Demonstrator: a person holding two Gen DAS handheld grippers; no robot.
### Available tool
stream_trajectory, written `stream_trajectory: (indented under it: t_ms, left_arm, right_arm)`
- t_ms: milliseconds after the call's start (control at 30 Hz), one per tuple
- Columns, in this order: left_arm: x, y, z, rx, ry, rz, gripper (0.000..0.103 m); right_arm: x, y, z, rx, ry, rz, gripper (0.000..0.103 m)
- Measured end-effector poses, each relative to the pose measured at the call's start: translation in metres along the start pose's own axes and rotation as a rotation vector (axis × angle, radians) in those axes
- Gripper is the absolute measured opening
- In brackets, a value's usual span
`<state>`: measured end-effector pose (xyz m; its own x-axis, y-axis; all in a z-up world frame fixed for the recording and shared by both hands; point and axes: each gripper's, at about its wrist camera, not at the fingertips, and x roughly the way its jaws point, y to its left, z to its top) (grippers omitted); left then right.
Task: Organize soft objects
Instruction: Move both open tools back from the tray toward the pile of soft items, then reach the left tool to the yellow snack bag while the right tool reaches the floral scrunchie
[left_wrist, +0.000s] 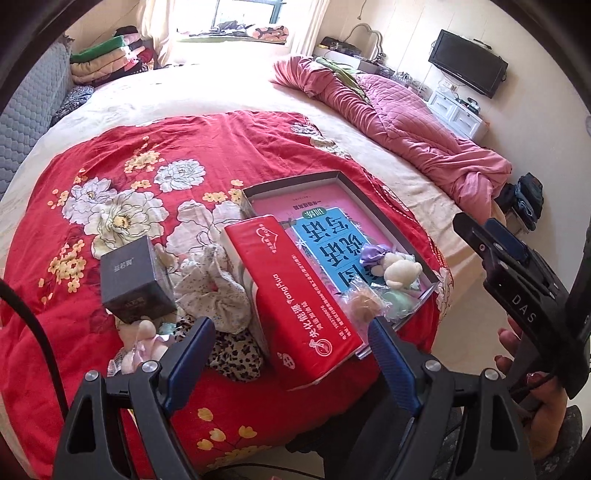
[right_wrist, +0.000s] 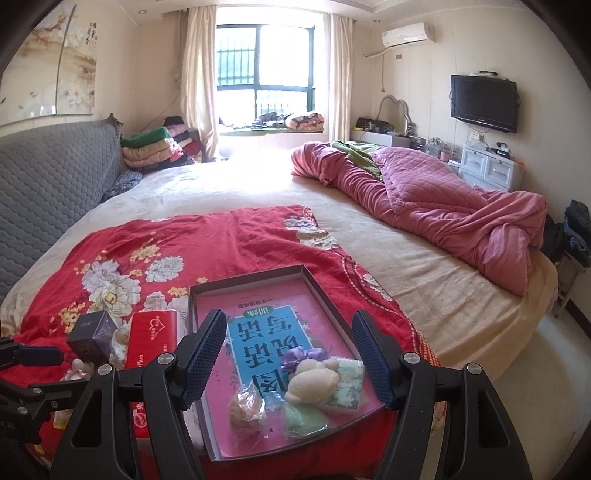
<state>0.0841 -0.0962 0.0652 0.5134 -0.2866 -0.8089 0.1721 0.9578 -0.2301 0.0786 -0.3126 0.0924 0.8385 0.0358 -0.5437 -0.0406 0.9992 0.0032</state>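
Note:
A dark shallow tray (left_wrist: 332, 176) (right_wrist: 258, 272) lies on the red floral quilt with a pink and blue book inside. At its near end sit a cream plush toy (left_wrist: 400, 271) (right_wrist: 314, 380), a purple scrunchie (left_wrist: 373, 254) (right_wrist: 299, 356), a green wrapped piece (right_wrist: 304, 419) and a brown wrapped piece (right_wrist: 245, 408). Left of the tray lie a red tissue pack (left_wrist: 295, 291), a white floral scrunchie (left_wrist: 218, 288), a leopard-print scrunchie (left_wrist: 236, 354) and a pink plush toy (left_wrist: 144, 339). My left gripper (left_wrist: 291, 323) hovers open over the tissue pack. My right gripper (right_wrist: 289, 317) hovers open over the tray, holding nothing.
A black box (left_wrist: 133, 280) stands beside the scrunchies. A crumpled pink quilt (right_wrist: 443, 206) lies along the bed's right side. A grey padded headboard (right_wrist: 55, 177) and stacked folded blankets (right_wrist: 155, 147) are at the left. Floor runs along the bed's right edge.

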Motion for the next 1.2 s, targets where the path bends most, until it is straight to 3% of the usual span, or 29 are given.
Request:
stream_trajectory:
  t_ms: [800, 1200]
  left_arm:
    - [-0.072, 0.093, -0.003, -0.166, -0.104, 0.114, 0.084]
    - [-0.08, 0.125, -0.02, -0.221, -0.089, 0.141, 0.084]
  right_arm:
    - [-0.033, 0.073, 0.013, -0.158, -0.049, 0.134, 0.072]
    - [-0.044, 0.111, 0.006, -0.263, -0.051, 0.211, 0.072]
